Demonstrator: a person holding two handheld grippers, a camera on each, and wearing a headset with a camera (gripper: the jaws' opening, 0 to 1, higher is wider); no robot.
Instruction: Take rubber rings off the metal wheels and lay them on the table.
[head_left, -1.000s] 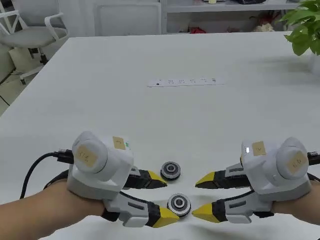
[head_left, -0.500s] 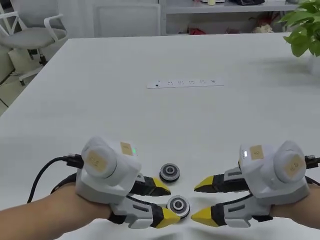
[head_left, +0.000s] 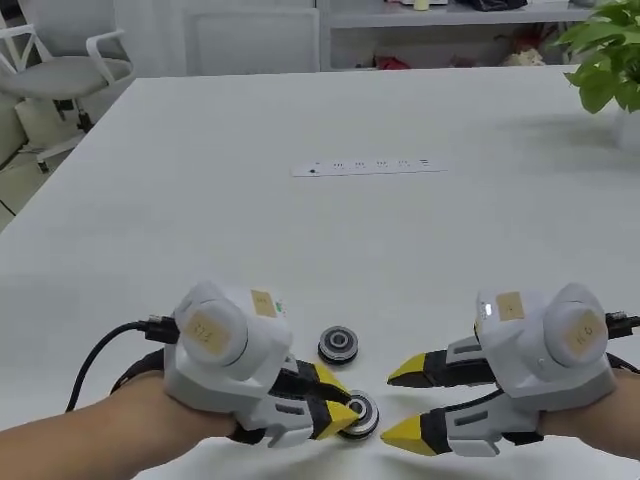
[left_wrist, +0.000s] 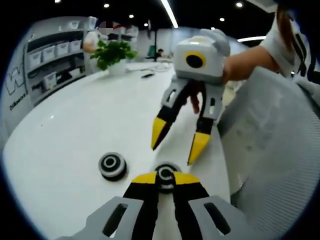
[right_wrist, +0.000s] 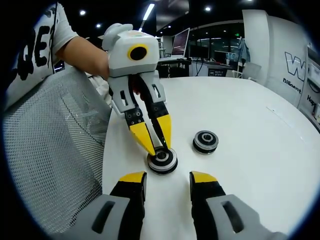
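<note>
left gripper (head_left: 345, 398): jaws nearly closed, tips pinching near wheel (head_left: 362, 412)
right gripper (head_left: 390, 407): jaws wide apart, holding nothing, just beside near wheel
near wheel: flat on table (head_left: 300, 230)
far wheel (head_left: 339, 343): on table, near, apart from both grippers

**Left gripper closed in, right gripper spread**

The left gripper (head_left: 340, 400) tilts down toward the counter (head_left: 320, 230). Its yellow-tipped jaws are drawn in against the near wheel (right_wrist: 162, 160), and the tips touch it. The left forearm (head_left: 90, 440) reaches in low from the left edge of the head view. The right gripper (head_left: 395, 403) sits nearly level just beside it and points at the left gripper. Its jaws are spread apart and grip nothing. The bare right forearm (left_wrist: 245, 65) extends behind it.
</note>
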